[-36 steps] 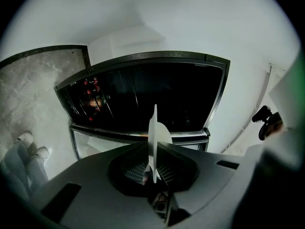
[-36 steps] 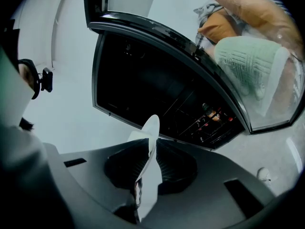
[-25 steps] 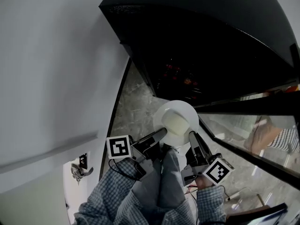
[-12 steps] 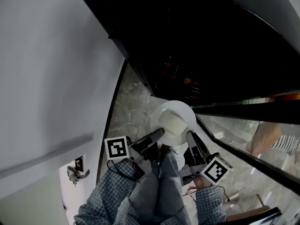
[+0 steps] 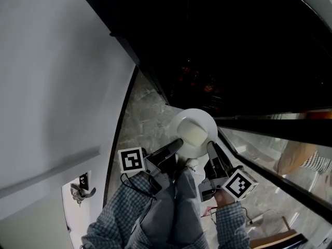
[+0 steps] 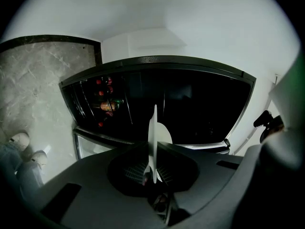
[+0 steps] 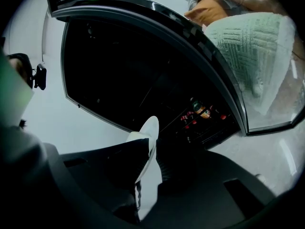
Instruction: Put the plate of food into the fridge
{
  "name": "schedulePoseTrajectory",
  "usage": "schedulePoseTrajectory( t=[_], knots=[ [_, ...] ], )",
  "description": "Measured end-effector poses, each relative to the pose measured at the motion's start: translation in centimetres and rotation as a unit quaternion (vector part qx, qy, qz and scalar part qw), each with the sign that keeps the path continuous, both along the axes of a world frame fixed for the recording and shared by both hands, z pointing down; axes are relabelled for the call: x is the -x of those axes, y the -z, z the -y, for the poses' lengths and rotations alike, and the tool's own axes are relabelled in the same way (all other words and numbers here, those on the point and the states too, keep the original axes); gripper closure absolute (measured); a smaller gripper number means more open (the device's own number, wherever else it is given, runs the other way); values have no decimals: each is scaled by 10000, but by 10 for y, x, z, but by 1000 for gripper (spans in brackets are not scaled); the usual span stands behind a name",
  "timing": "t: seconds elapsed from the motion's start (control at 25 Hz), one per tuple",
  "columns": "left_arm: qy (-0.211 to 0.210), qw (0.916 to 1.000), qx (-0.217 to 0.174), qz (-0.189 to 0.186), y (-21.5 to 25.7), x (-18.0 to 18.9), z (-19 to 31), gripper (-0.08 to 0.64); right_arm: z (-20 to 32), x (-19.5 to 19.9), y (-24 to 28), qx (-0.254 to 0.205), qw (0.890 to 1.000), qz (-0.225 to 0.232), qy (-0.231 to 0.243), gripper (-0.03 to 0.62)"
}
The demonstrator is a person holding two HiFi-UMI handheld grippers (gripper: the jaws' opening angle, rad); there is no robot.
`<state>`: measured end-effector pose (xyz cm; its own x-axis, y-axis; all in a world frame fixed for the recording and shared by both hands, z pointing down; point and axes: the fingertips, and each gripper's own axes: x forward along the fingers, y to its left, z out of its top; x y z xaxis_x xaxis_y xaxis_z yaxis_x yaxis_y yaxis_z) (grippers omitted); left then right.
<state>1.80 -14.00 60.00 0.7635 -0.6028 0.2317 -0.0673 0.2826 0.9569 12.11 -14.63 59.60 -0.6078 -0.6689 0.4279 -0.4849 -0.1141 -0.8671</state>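
Plate (image 5: 201,117), round and white, carries pale food (image 5: 192,135), its rim clamped by left gripper (image 5: 174,148) and right gripper (image 5: 211,148).

Dim and murky throughout. Near-black inside the fridge (image 5: 233,45) from twelve to three o'clock in the head view, with only faint red glints at center. Brightest on the white plate (image 5: 194,131) just below center and the pale wall (image 5: 52,87) at nine o'clock, evenly and softly lit. Strong fisheye bending toward every edge; black vignette ringing both gripper views, near foreground soft.
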Motion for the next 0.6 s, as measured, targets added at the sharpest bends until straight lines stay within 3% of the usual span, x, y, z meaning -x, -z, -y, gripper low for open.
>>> schedulePoseTrajectory(
  t=[0.6],
  knots=[
    [48, 9992, -317, -220, -7, -1, 2, 522, -1, -1, -7, -100, 9995, -261, -134, 538]
  ],
)
